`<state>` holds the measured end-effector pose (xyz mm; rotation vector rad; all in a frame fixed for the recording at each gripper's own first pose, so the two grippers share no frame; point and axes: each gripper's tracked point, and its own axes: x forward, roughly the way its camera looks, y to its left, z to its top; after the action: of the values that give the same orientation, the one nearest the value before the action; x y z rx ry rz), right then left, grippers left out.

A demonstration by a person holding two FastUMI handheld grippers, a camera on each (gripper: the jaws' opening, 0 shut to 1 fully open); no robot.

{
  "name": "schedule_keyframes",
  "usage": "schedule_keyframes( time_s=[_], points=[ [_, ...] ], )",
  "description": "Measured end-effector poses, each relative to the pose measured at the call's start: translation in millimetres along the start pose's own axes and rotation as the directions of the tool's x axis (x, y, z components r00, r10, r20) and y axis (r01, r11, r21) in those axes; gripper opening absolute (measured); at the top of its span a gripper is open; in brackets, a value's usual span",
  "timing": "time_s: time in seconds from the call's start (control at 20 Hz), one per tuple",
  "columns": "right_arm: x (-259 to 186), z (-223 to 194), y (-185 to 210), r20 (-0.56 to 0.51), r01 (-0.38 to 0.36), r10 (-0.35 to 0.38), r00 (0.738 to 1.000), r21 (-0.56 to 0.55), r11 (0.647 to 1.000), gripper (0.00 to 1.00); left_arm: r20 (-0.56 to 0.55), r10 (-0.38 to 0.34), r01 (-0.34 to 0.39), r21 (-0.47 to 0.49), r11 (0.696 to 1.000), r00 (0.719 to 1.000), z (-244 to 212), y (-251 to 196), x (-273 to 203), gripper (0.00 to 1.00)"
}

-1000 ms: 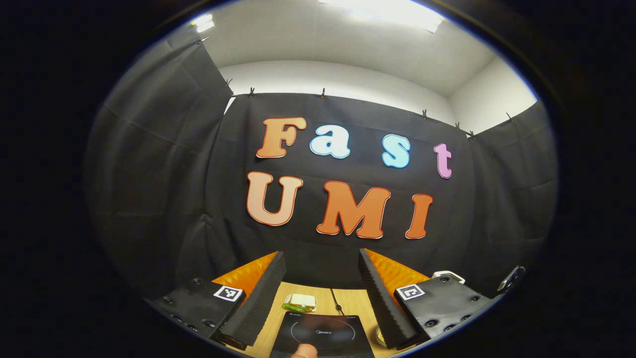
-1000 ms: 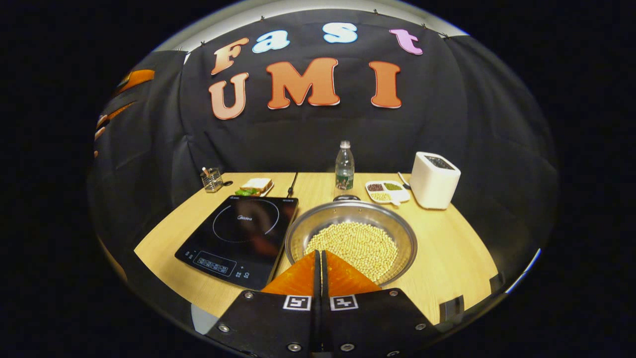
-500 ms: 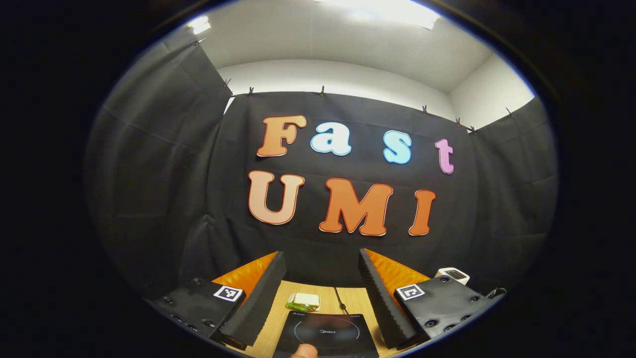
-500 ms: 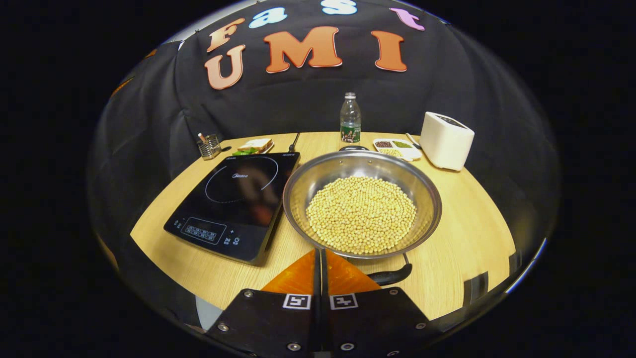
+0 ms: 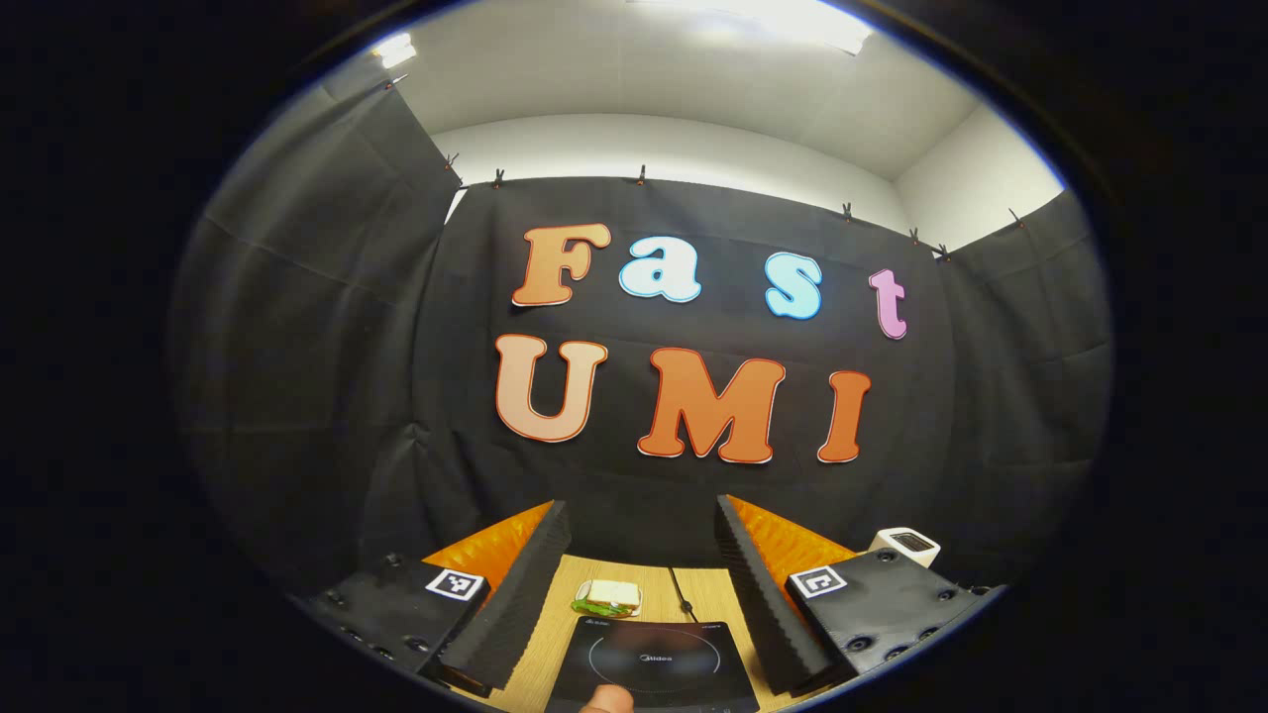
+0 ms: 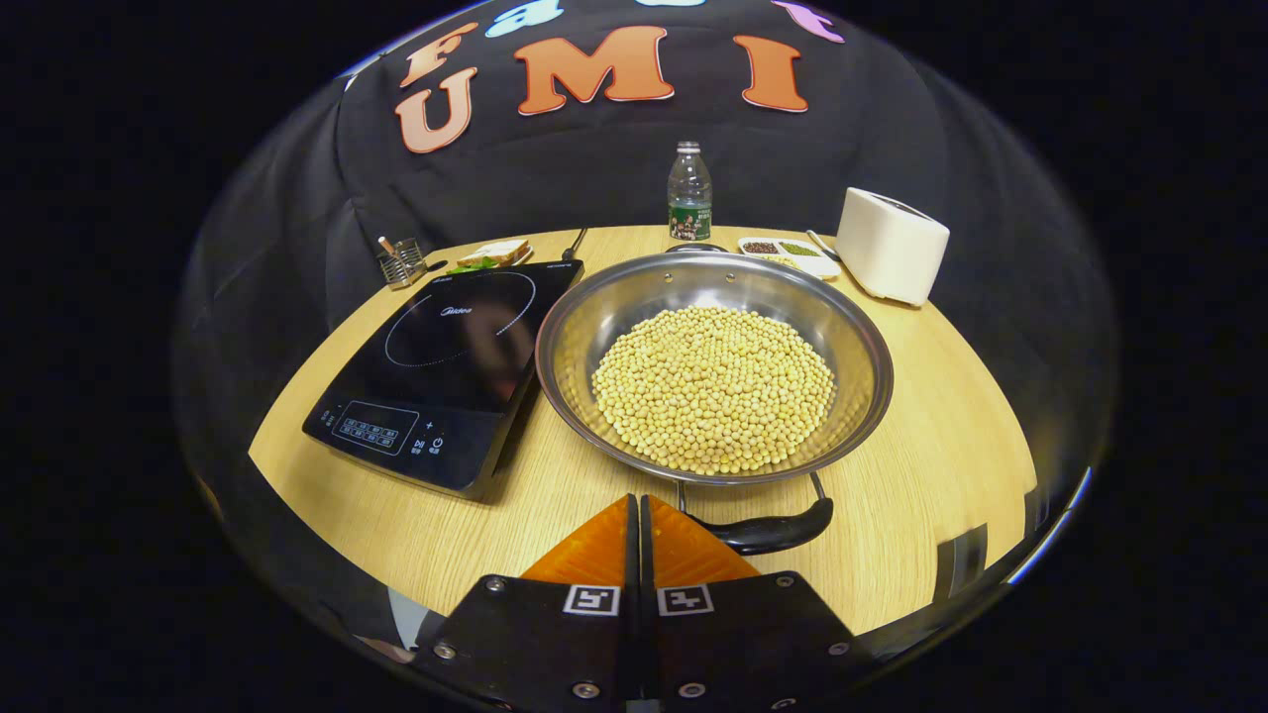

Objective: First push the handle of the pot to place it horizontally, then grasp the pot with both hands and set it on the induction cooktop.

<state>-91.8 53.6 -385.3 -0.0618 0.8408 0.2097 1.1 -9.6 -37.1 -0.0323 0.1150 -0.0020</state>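
On the counter (image 6: 931, 465) stand one steel pot (image 6: 713, 366) heaped with yellow beans, one induction cooktop (image 6: 446, 361) just left of it and apart from it, one bottle (image 6: 689, 193), one white toaster (image 6: 892, 246), one divided dish (image 6: 788, 253), one sandwich (image 6: 490, 254) and one utensil holder (image 6: 401, 261). The right tongs (image 6: 640, 520) are closed with their fingers together on nothing, held low and level at the near edge, just left of the pot's black handle (image 6: 768, 530). The left tongs (image 5: 642, 555) are spread wide and empty, raised toward the booth wall above the cooktop's far end.
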Motion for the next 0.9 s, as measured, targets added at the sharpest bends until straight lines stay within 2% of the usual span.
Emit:
schedule_keyframes(
  time_s=[0.25, 0.35, 0.45, 0.5, 0.9],
  points=[
    [-3.3, -0.2, -23.8, -0.004, 0.040, -0.040, 0.999, 0.025, 0.999, 0.00, -0.008, 0.000, 0.000, -0.003, 1.000, 1.000, -3.9, 1.6, 2.1, 0.94],
    [-3.7, 0.8, -36.6, -0.007, 0.060, -0.060, 0.998, 0.041, 0.997, 0.00, -0.008, 0.001, -0.002, -0.006, 1.000, 1.000, -4.1, 3.3, 3.7, 0.99],
    [-4.1, 1.8, -52.3, -0.008, 0.087, -0.086, 0.996, 0.054, 0.995, 0.00, -0.011, 0.004, -0.004, -0.005, 1.000, 1.000, -6.4, 4.0, 4.1, 0.94],
    [-4.2, 1.9, -59.6, -0.010, 0.101, -0.100, 0.995, 0.065, 0.993, 0.00, -0.013, 0.005, -0.005, -0.003, 1.000, 1.000, -7.1, 4.4, 5.0, 0.99],
    [8.3, 14.3, -115.1, -0.027, 0.188, -0.186, 0.982, 0.138, 0.972, 0.00, -0.028, 0.017, -0.017, -0.006, 1.000, 0.999, -14.8, 5.5, 15.7, 0.97]
  ],
)
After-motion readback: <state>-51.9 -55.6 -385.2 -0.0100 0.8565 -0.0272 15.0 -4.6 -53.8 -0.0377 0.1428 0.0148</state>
